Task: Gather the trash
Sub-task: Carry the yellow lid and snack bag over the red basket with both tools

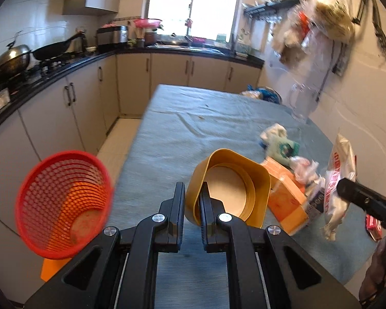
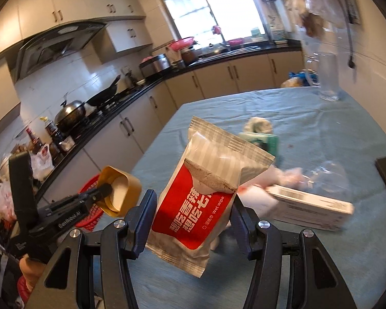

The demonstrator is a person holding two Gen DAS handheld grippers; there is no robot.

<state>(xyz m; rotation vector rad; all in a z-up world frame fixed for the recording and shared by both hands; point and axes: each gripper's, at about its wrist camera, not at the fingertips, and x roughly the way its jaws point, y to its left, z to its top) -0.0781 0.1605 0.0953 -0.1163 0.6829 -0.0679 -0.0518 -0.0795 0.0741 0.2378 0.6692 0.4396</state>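
My left gripper (image 1: 191,193) is shut on the rim of a yellow paper cup (image 1: 229,188), held above the table's near left side; the cup also shows in the right wrist view (image 2: 118,190). My right gripper (image 2: 193,206) is shut on a red and silver wet wipe packet (image 2: 200,200), lifted off the table; the packet also shows in the left wrist view (image 1: 338,180). A red mesh waste basket (image 1: 64,206) stands off the table's left edge. More trash lies on the table: an orange box (image 1: 285,198), a green wrapper (image 1: 283,146), crumpled paper (image 1: 306,167) and a white box (image 2: 311,206).
The table (image 1: 193,128) has a blue-grey cloth. A clear glass (image 2: 328,77) stands at its far right by the wall. A blue bag (image 1: 265,94) lies at the far end. Kitchen counters with woks (image 1: 12,59) run along the left.
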